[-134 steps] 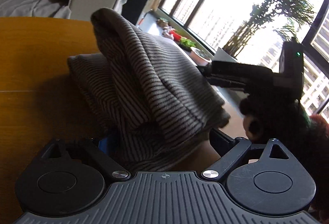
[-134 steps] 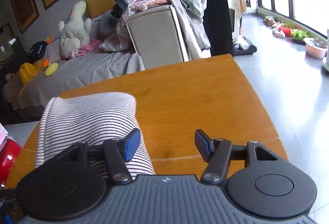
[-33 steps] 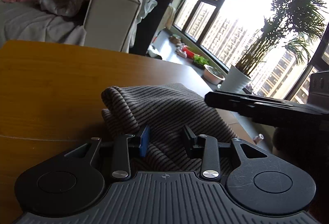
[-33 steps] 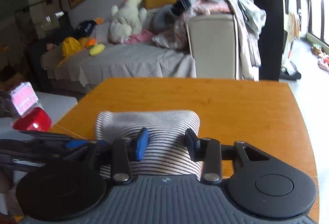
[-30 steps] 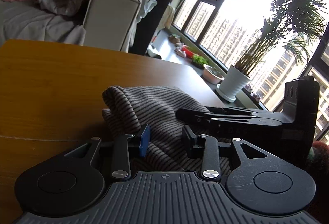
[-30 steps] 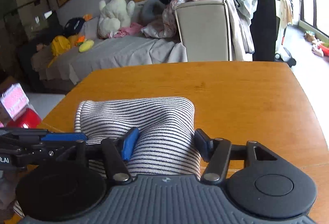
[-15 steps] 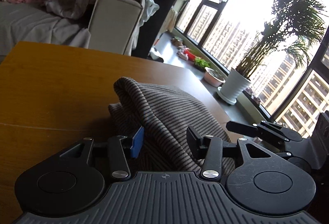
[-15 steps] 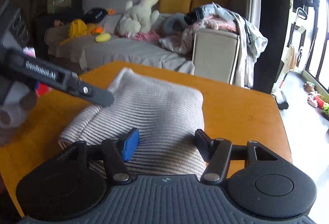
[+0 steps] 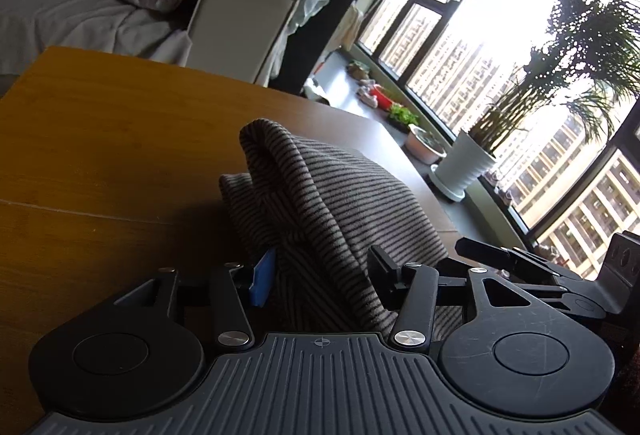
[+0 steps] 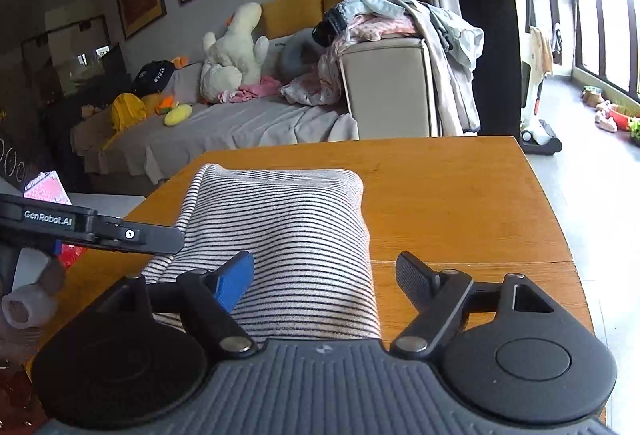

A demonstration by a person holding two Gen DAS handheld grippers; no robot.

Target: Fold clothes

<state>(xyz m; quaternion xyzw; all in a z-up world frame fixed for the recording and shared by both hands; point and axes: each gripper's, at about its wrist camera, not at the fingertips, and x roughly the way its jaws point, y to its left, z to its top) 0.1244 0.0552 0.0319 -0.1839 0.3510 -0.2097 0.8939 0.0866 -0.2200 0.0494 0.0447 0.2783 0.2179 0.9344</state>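
Note:
A folded grey garment with thin dark stripes point(image 10: 288, 231) lies on the wooden table point(image 10: 460, 203). It also shows in the left wrist view point(image 9: 336, 203), bunched up in a ridge. My left gripper point(image 9: 320, 271) is open, with the garment's near fold rising between its fingers. My right gripper point(image 10: 324, 275) is open wide and hovers over the garment's near end, jaws apart from the cloth. The left gripper's body shows at the left of the right wrist view point(image 10: 92, 227). The right gripper's body shows at the right of the left wrist view point(image 9: 532, 271).
A sofa point(image 10: 248, 123) with a plush toy point(image 10: 232, 55) and a pile of clothes point(image 10: 400, 23) stands beyond the table's far edge. A potted plant point(image 9: 464, 171) and bowls stand by the window on the floor. A red object point(image 10: 72, 255) sits left of the table.
Both grippers have opened and drawn back from the garment over the last second. The garment has settled on the table as a folded stack. The right gripper has swung round behind it.

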